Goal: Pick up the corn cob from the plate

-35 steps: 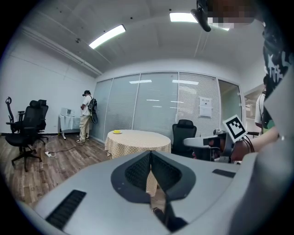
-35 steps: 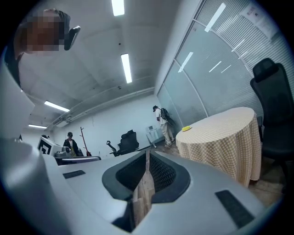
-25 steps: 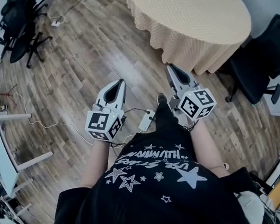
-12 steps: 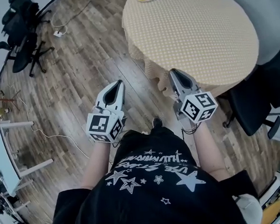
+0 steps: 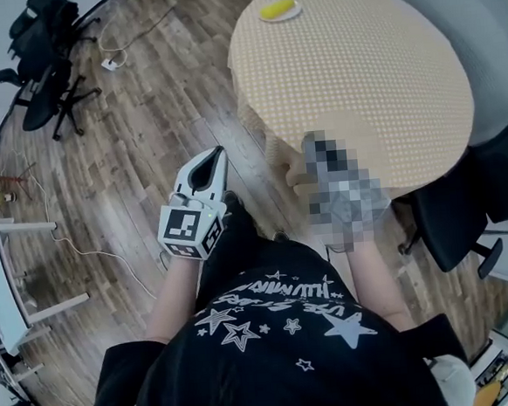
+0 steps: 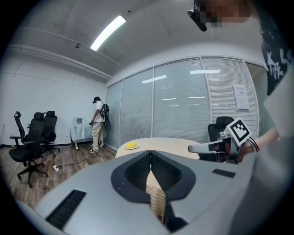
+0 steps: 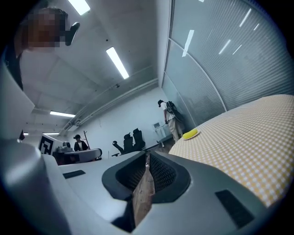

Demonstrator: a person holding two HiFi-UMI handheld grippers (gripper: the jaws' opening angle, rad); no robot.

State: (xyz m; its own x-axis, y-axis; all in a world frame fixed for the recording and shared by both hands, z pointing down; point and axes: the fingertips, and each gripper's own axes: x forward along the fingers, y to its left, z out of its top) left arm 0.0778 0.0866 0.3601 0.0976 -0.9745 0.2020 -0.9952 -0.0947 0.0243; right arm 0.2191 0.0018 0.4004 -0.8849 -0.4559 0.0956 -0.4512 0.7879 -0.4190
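L tool (image 5: 216, 156) & R tool (image 7: 147, 156): jaws pressed together on both, nothing gripped. Corn cob (image 5: 278, 9) lies on small white plate (image 5: 295, 14) at far edge of round checked worktop (image 5: 358, 84), well apart from both. Shirt print unreadable.

office space: glass partition walls (image 6: 179, 105) with blinds straight ahead of the left fingers (image 6: 115, 183), swivel office chairs (image 6: 30, 142) far left of them, ceiling strip lights (image 6: 108, 32) overhead, round clothed bench (image 5: 348, 68) ahead-right.
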